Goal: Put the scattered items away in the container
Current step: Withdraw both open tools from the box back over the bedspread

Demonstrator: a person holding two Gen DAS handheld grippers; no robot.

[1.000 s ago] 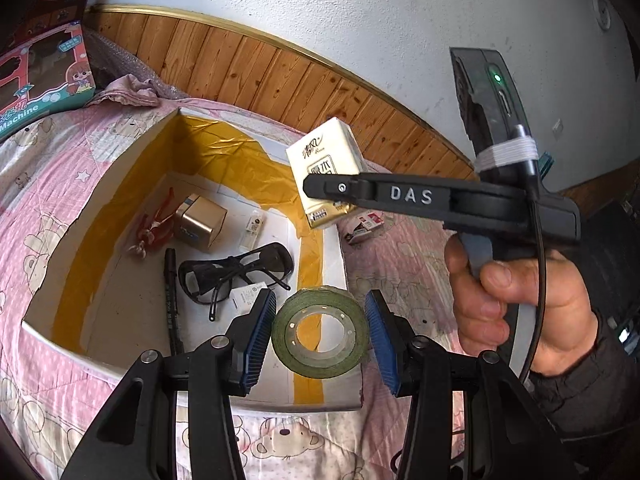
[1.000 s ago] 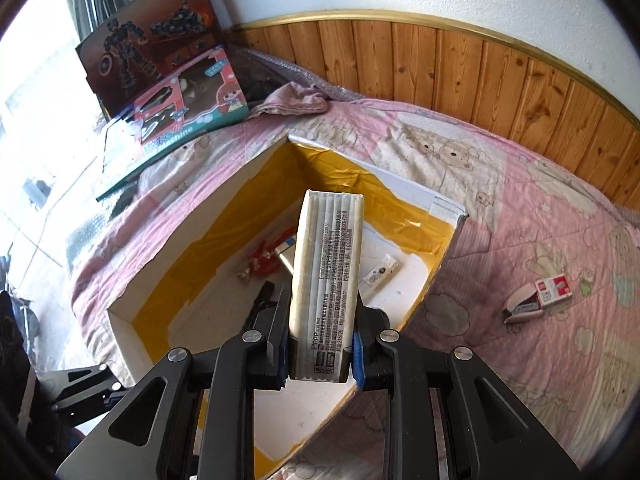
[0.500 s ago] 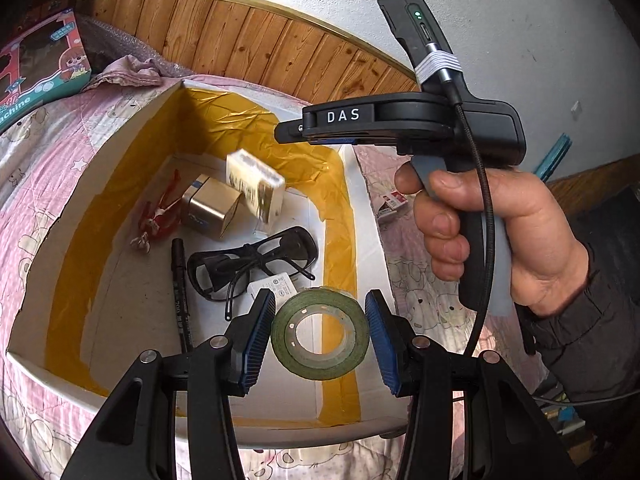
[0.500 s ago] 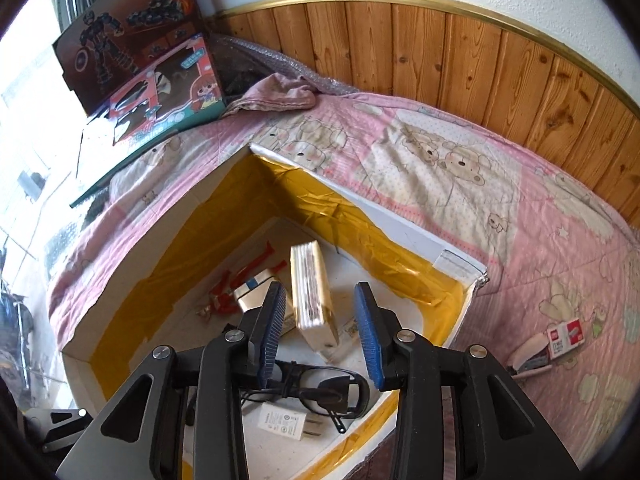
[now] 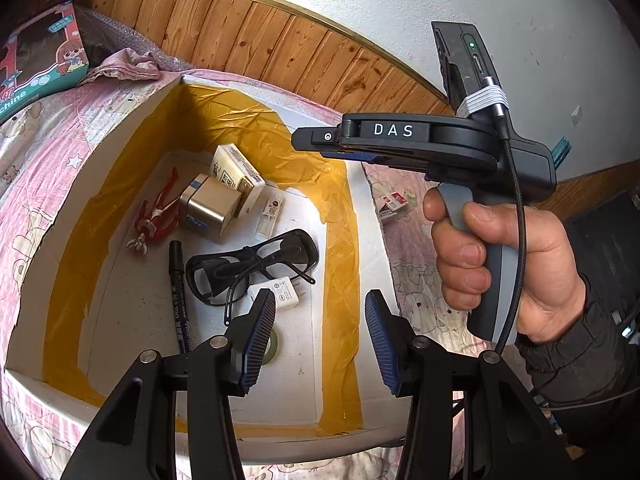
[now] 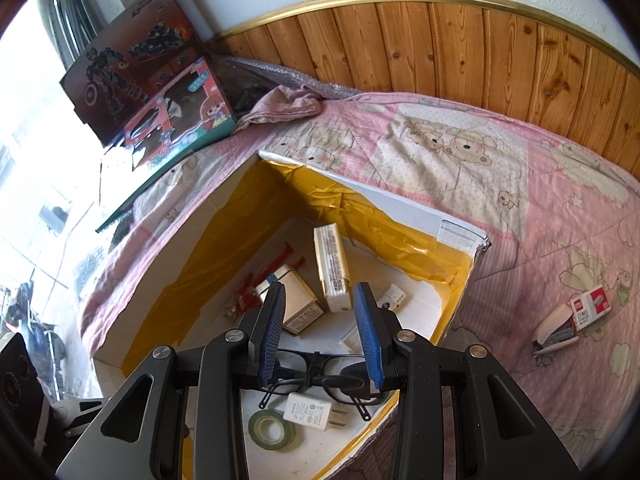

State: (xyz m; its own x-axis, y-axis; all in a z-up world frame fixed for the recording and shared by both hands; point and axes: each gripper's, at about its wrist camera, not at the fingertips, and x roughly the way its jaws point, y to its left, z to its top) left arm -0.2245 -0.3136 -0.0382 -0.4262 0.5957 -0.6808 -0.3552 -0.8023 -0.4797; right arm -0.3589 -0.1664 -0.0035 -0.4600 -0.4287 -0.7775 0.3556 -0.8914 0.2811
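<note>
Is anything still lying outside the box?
Yes. A stapler and a small red-and-white staple box lie on the pink blanket, outside the white box. Both grippers are open and hold nothing.

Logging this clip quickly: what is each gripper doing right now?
Left gripper: open, holding nothing; tape roll lies in the box.
Right gripper: open, holding nothing, above the box.

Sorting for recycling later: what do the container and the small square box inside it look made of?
The container looks like white foam board, judging by its thick matte walls and crumbled corner, lined with glossy yellow tape. The small square box looks like brushed metal or metallic card: a gold satin sheen, which one unclear.
</note>
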